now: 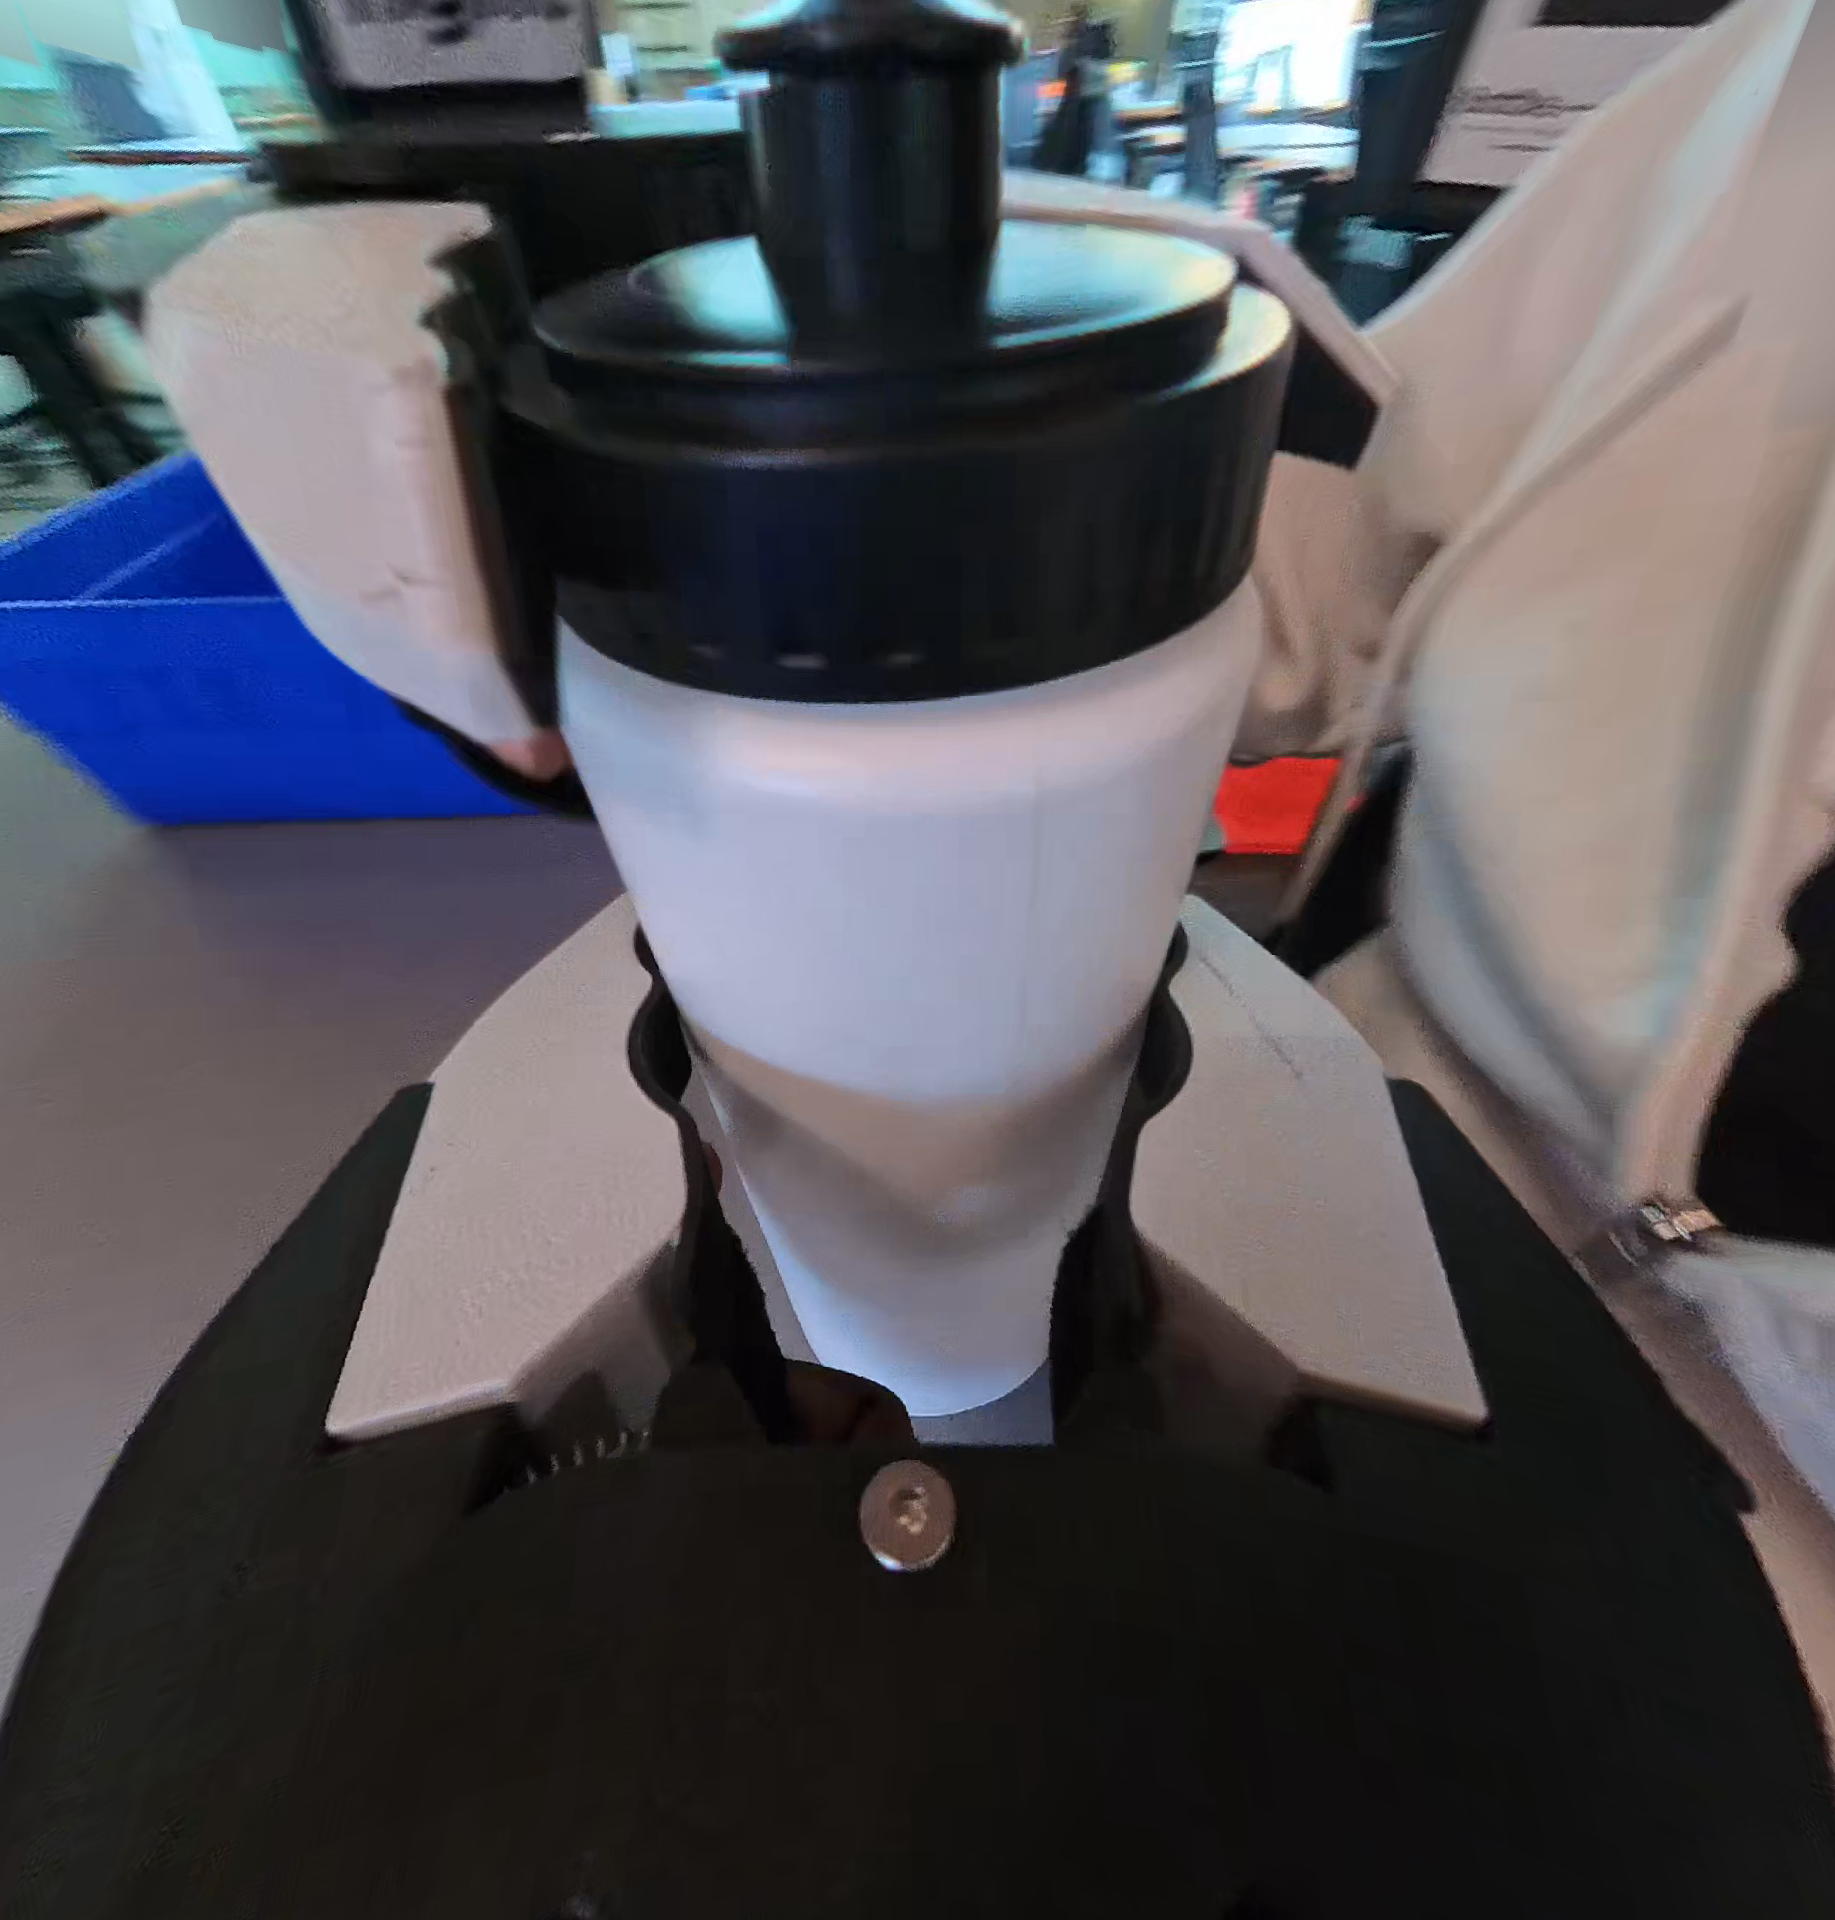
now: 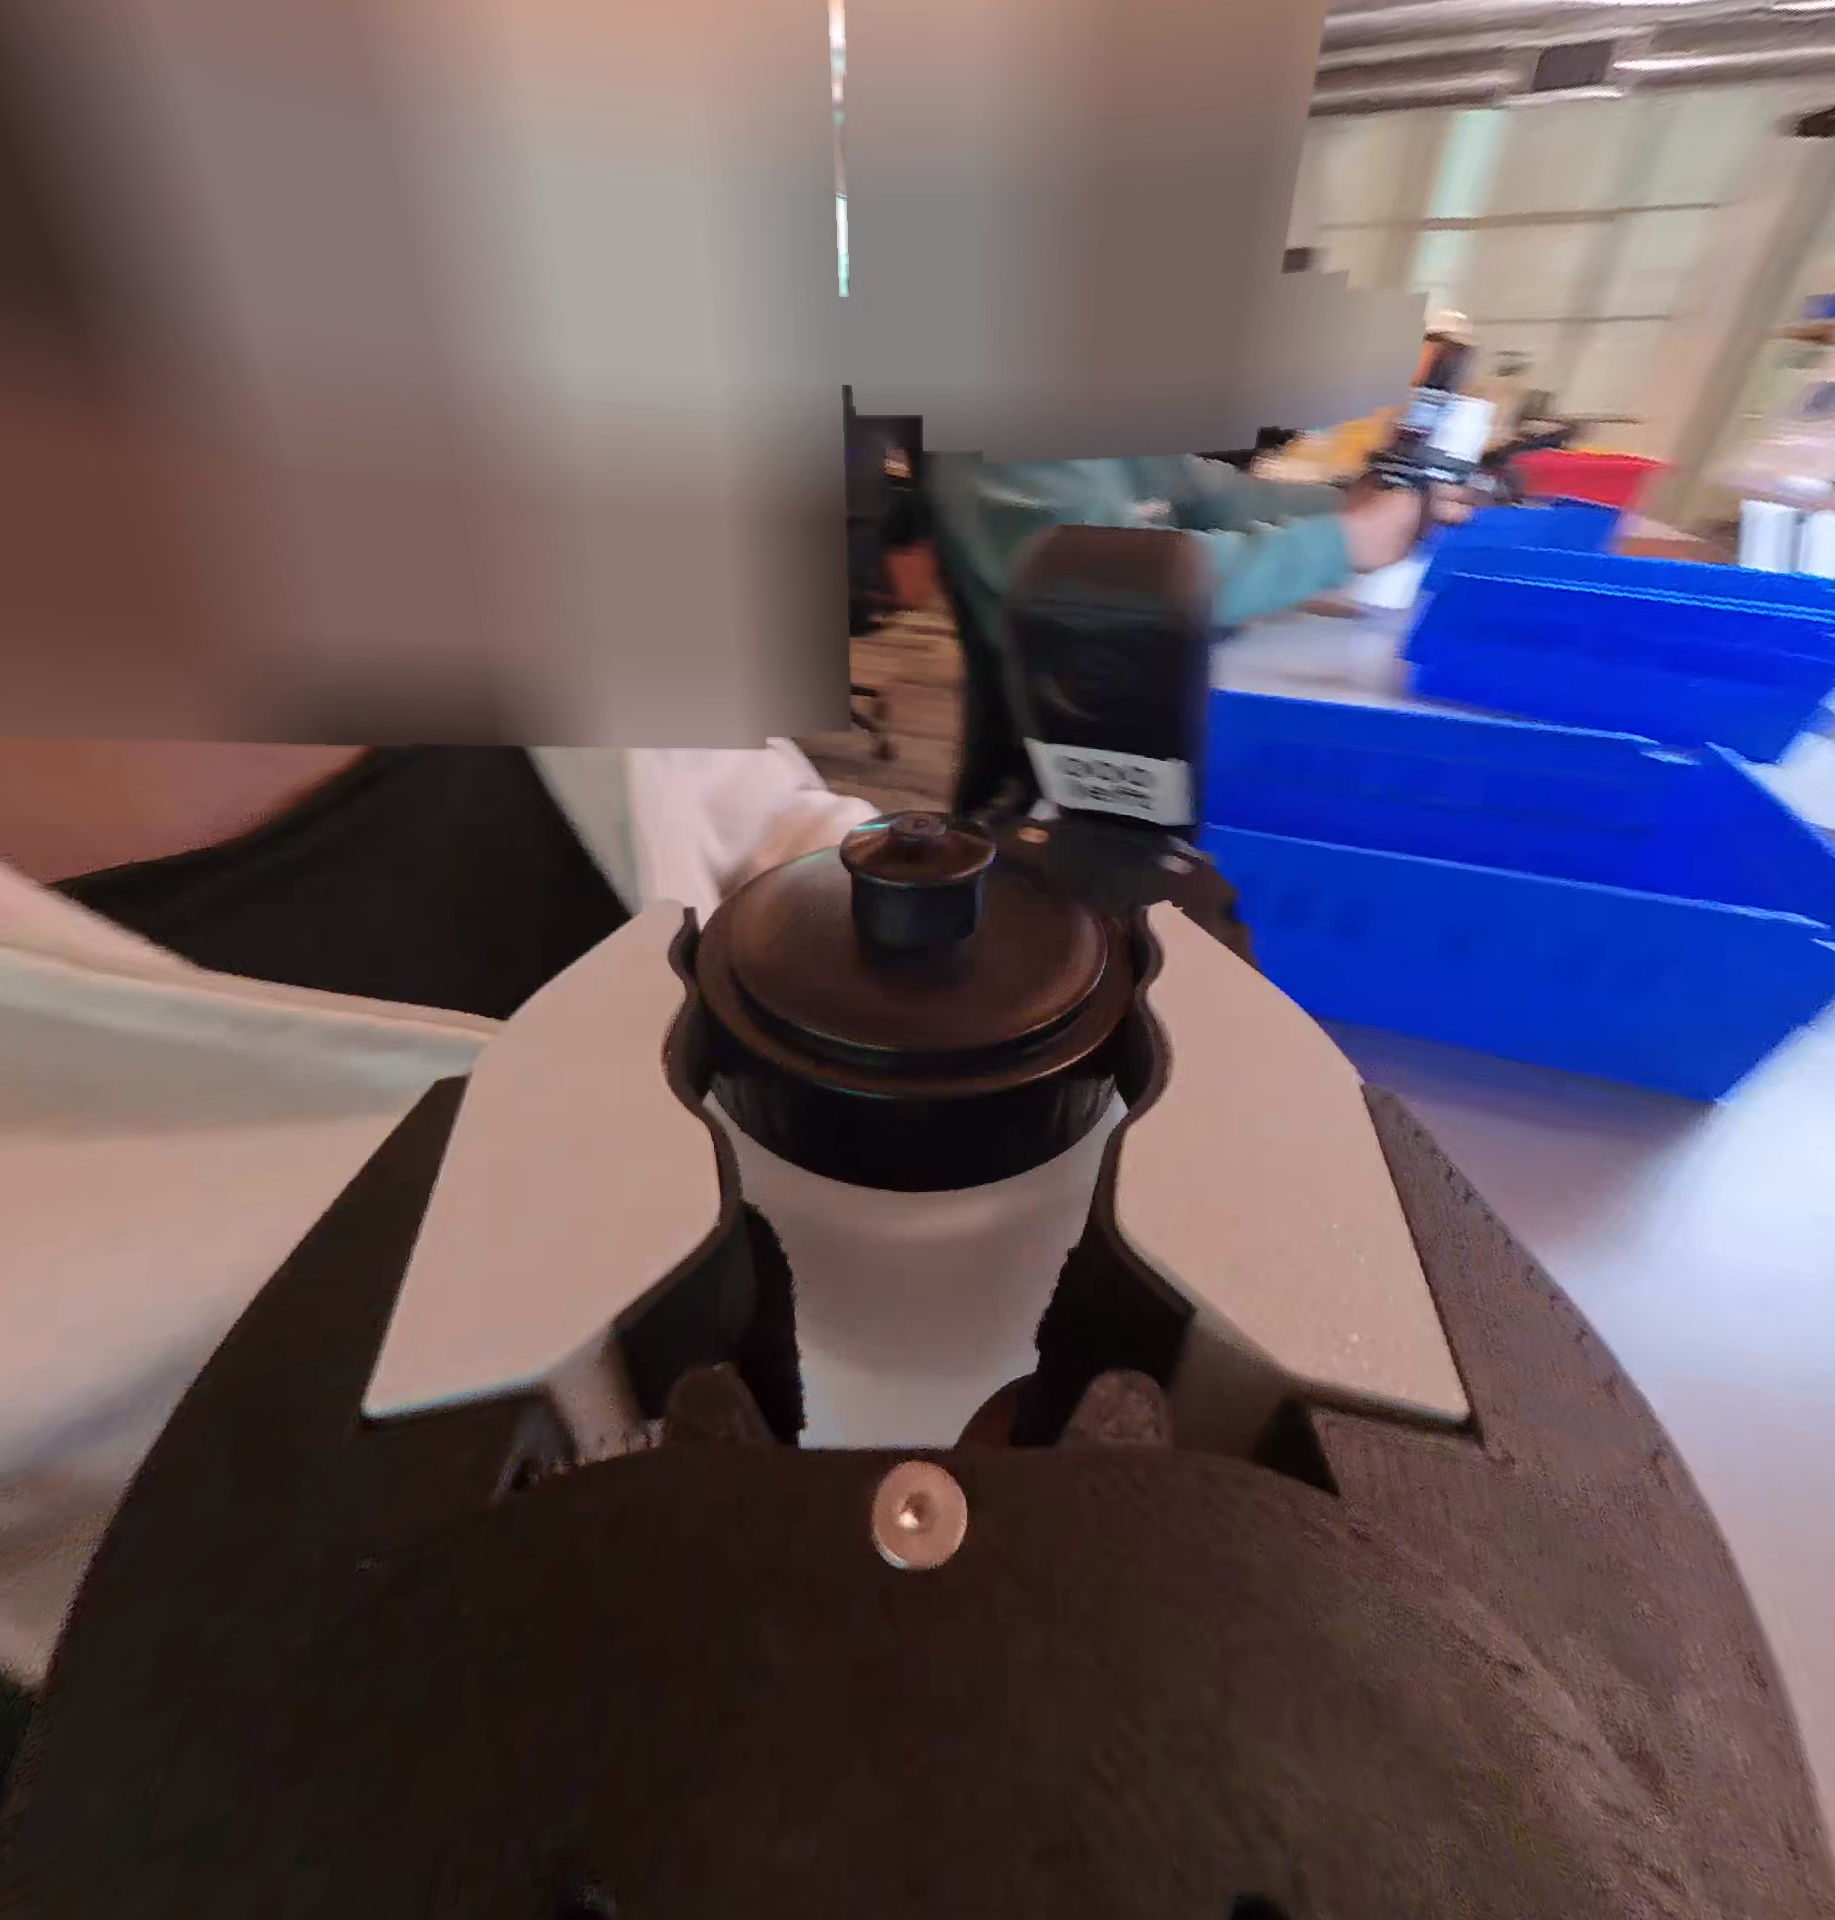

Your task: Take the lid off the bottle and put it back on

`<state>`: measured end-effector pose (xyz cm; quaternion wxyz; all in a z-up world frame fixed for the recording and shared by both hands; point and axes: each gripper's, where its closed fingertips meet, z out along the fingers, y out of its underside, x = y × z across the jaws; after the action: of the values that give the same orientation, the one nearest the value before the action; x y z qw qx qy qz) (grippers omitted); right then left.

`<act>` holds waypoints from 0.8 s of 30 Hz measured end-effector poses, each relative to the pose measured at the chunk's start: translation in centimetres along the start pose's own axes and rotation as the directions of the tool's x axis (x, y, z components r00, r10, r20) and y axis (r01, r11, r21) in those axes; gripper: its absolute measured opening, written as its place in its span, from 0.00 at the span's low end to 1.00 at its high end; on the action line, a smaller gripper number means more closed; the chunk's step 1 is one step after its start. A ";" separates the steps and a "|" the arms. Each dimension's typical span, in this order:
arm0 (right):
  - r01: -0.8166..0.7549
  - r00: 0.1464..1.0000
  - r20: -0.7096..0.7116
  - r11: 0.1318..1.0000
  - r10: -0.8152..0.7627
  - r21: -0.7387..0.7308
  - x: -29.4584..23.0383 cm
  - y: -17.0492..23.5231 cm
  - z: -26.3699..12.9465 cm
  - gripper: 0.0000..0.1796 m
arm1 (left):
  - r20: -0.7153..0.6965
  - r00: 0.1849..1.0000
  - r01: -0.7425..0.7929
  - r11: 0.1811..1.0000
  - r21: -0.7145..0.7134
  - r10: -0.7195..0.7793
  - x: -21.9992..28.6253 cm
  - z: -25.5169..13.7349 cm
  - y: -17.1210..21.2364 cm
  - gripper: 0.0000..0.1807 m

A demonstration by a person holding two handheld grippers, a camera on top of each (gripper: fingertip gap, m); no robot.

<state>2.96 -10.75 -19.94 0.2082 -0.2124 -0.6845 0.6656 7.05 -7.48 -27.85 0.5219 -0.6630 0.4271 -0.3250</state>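
Observation:
A white translucent bottle with a black screw lid and pull spout is held upright above the table. My left gripper is shut on the bottle's body. My right gripper is shut on the lid, one finger on each side of its ribbed rim. The lid sits on the bottle's neck. The bottle's white body shows below it. The right gripper's fingers show behind the lid in the left wrist view. The left gripper's black housing shows beyond the lid in the right wrist view.
Blue plastic bins stand on the grey table to the right; one blue bin shows at the left. A person's light jacket is close by. Another person's green sleeve is farther back.

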 end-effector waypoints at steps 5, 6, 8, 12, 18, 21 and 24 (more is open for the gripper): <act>-0.033 0.992 0.123 0.994 0.020 0.103 -0.1 -0.5 0.2 0.43 | -0.039 0.999 0.012 0.999 0.040 -0.010 0.0 -0.2 -0.2 0.48; -0.038 0.998 0.051 0.991 0.031 0.125 0.6 -0.6 0.0 0.44 | 0.062 0.998 0.022 0.999 0.043 -0.025 -0.9 -0.3 -0.2 0.48; 0.004 0.967 -0.254 0.987 0.038 0.161 3.0 -0.9 -1.0 0.53 | 0.367 0.927 0.066 0.996 0.051 -0.080 -3.8 -1.1 0.1 0.48; 0.028 0.657 -0.742 0.980 0.131 0.198 4.3 -1.4 -3.9 0.52 | 0.738 0.664 0.082 0.993 0.088 -0.120 -5.8 -3.3 0.6 0.48; 0.094 0.357 -0.933 0.996 -0.038 -0.005 4.0 -0.2 -2.5 0.47 | 0.831 0.554 0.023 0.998 0.055 -0.059 -5.3 -2.7 0.1 0.48; 0.087 0.413 -0.910 0.996 -0.021 0.016 4.2 -0.3 -2.7 0.41 | 0.737 0.670 0.048 0.996 0.074 -0.086 -4.9 -2.2 0.2 0.48; 0.094 0.571 -0.818 0.996 -0.062 -0.009 4.0 -0.3 -1.8 0.41 | 0.506 0.856 0.058 0.992 0.111 -0.107 -3.7 -1.6 0.1 0.48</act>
<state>0.73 -7.00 -19.58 0.5329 -0.4613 -0.5083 0.4948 4.07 -4.83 -27.46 0.6319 -0.7184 0.2292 -0.1792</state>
